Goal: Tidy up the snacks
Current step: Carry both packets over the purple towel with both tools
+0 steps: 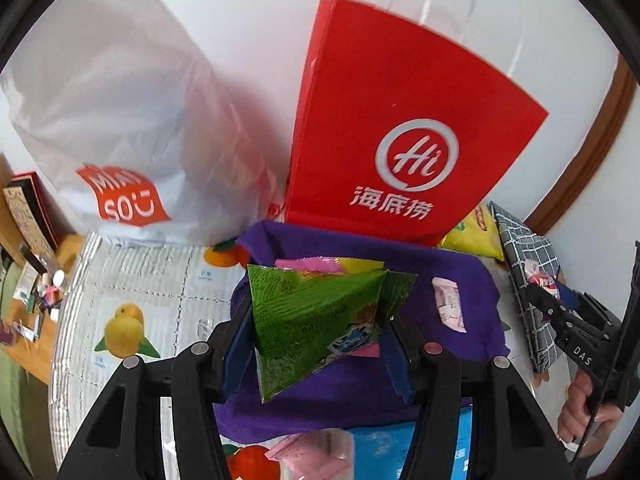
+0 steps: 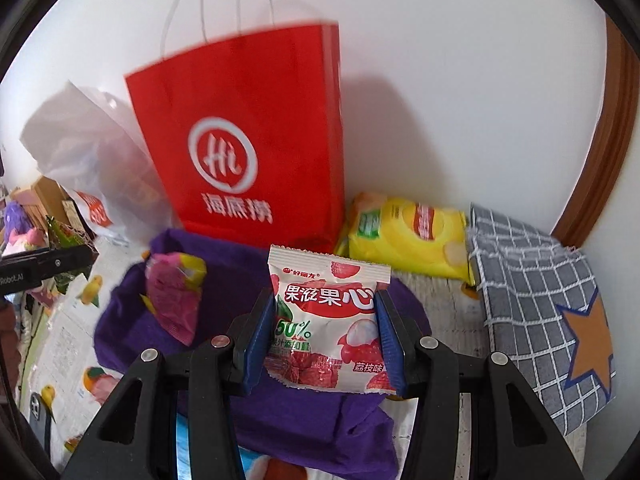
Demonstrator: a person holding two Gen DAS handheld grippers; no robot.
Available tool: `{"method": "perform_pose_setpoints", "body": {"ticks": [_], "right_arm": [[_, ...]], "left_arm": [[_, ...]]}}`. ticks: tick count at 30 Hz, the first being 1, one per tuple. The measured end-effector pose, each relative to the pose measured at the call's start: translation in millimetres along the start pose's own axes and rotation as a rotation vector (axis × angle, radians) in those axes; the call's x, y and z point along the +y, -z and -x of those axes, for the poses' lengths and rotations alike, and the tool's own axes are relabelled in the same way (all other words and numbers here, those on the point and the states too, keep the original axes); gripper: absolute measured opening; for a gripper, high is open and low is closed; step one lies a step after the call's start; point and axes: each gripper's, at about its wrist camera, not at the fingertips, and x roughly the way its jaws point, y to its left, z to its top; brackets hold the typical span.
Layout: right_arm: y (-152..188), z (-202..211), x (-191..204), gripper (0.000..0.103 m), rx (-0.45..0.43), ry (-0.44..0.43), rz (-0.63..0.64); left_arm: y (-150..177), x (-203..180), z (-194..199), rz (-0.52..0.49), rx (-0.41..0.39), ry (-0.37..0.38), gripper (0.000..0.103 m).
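My left gripper (image 1: 320,332) clamped on green packet (image 1: 316,320), right gripper (image 2: 326,332) on lychee packet (image 2: 326,320); purple bin (image 2: 260,400) holds two; yellow bag (image 2: 404,236) left.

The right gripper (image 2: 326,344) clamps a white and red lychee snack packet (image 2: 326,320) upright between its two blue pads (image 2: 256,344), one pressing each side edge. Below and beyond the jaws lies a purple cloth bin (image 2: 224,268); a pink and yellow packet (image 2: 174,300) rests inside it, left of the jaws. Straight ahead a red paper bag (image 2: 240,132) stands against the wall. Ahead and right lies a yellow chip bag (image 2: 408,236), with a grey checked cloth (image 2: 528,280) further right.
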Motion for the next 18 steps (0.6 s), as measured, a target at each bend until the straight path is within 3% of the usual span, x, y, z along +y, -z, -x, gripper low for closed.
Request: {"method": "perform_pose_setpoints", "body": {"ticks": [6,14,18], "right_arm": [[9,-17,2,0.049,0.04,0.026,0.073],[20,-47,0,0.049,0.164,0.019,0.073],[29,-59,12,0.049,0.215,0.026,0.139]], "left_arm": [[-1,13,-4,0.024,0.013,-0.004,0.056],[0,18,-14,0.037,0.047,-0.008,0.056],[0,16,-14,0.028,0.043,-0.008,0.056]]}}
